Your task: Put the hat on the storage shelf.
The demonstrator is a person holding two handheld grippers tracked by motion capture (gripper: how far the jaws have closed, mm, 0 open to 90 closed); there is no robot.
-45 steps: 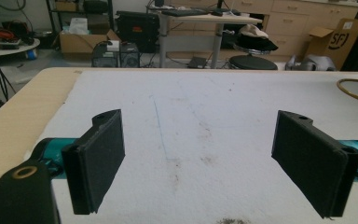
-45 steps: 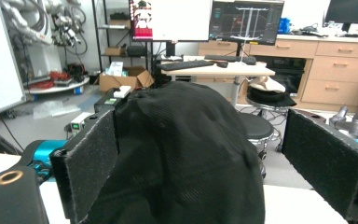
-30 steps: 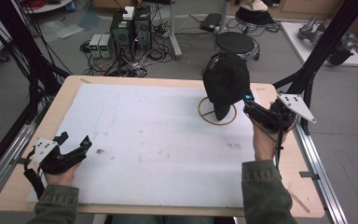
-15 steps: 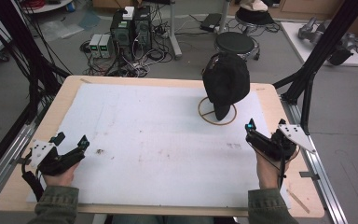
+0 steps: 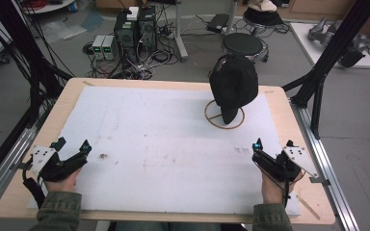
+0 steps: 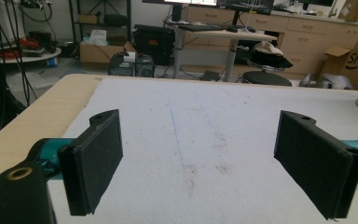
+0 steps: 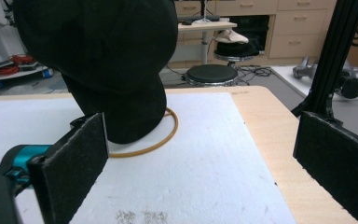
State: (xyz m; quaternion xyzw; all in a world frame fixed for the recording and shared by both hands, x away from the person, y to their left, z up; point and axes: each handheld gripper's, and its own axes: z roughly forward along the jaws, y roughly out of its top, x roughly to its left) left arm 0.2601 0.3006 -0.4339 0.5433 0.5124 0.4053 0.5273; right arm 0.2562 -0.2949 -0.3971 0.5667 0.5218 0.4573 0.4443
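1. Room: grey floor, black frame posts at both sides of the table. Beyond the far edge, at about 11 o'clock in the high view, computer boxes (image 5: 136, 28) in a tangle of cables; at 1 o'clock a round black stool (image 5: 242, 44). The gripper views add desks, drawer units and cardboard boxes along the back wall.
2. Table (image 5: 67, 98): pale wood top, almost wholly covered by a white foam sheet (image 5: 154, 139) carrying faint scuffs, a thin blue line and a dark smudge near the left side.
3. Black cap (image 5: 233, 86): sits at roughly 1 o'clock on the sheet, propped up on a stand whose brown ring base (image 5: 224, 115) lies flat on the foam. The stand's upright is hidden under the cap; the cap's top is cut off in the right gripper view.
4. Right gripper (image 5: 271, 148): at 4 o'clock near the table's right edge, held low in the person's hand, pointing toward the cap but well apart from it. Jaws stand wide apart with nothing between them; its own view shows bare foam and the ring beyond.
5. Left gripper (image 5: 71, 145): at 8 o'clock near the left edge, well apart from the cap, hand and olive sleeve coming in from below. Jaws spread wide, holding nothing, over bare foam.
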